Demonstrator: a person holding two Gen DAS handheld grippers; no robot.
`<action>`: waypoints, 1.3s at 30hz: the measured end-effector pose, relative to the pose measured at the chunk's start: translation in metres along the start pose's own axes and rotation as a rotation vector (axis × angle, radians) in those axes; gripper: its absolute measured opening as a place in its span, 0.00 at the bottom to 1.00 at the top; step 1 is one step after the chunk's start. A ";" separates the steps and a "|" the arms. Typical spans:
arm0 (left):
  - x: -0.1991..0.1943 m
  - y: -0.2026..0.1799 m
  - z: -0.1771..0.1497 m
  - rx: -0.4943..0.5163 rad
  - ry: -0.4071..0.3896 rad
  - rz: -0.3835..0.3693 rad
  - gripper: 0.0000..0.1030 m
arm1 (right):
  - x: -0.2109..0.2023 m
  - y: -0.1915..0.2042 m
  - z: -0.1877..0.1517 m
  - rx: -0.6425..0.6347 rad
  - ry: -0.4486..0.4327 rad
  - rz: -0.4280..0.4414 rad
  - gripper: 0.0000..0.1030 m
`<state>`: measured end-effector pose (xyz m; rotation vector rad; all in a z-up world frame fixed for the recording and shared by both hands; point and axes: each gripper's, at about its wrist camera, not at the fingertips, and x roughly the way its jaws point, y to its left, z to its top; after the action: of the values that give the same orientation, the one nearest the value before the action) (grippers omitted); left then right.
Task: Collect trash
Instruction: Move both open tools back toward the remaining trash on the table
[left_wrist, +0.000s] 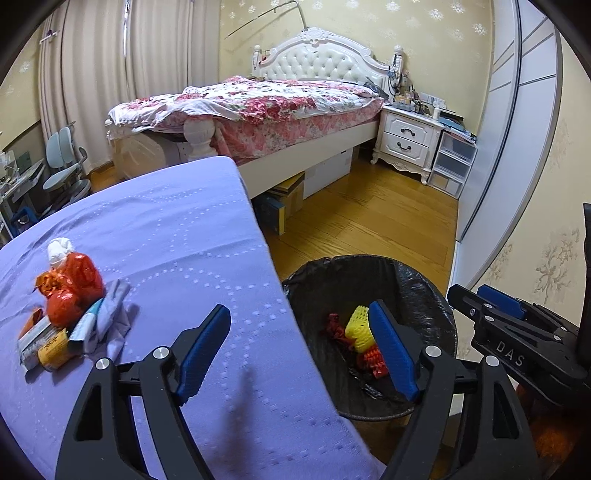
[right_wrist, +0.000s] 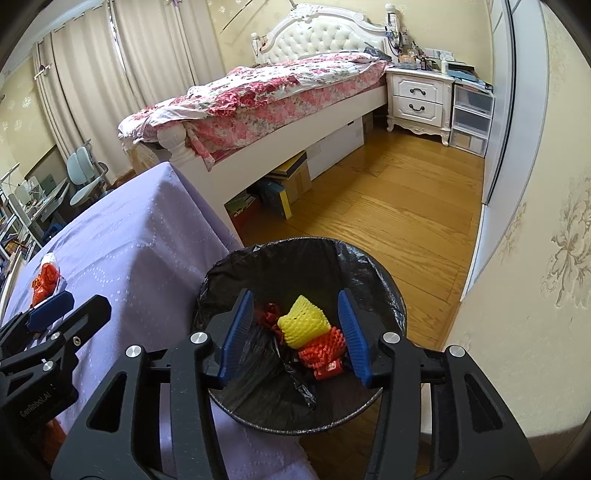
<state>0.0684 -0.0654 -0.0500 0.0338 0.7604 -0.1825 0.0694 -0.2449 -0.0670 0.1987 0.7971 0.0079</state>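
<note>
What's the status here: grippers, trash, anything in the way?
Left gripper open, empty. Right gripper open, empty, over the bin. Yellow net in the bin; trash pile waits on the table. Nothing in the way.

White bed (left_wrist: 280, 110), wood floor (left_wrist: 388, 206), curtains (left_wrist: 110, 74)

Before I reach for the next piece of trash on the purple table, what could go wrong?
The trash pile is tangled together, so the left gripper may lift several pieces and drop some. The bin stands below the table edge, so a loose piece could miss it. The open right gripper, close by, might collide with the left.
</note>
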 end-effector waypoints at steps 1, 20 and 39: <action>-0.003 0.003 -0.001 0.000 -0.004 0.008 0.75 | 0.000 0.002 -0.001 -0.001 0.003 0.004 0.46; -0.050 0.089 -0.039 -0.114 0.002 0.140 0.75 | -0.013 0.085 -0.018 -0.145 0.039 0.124 0.46; -0.082 0.204 -0.083 -0.306 0.026 0.346 0.75 | -0.006 0.221 -0.052 -0.380 0.139 0.289 0.48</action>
<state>-0.0101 0.1558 -0.0612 -0.1225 0.7898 0.2648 0.0436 -0.0192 -0.0583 -0.0492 0.8838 0.4470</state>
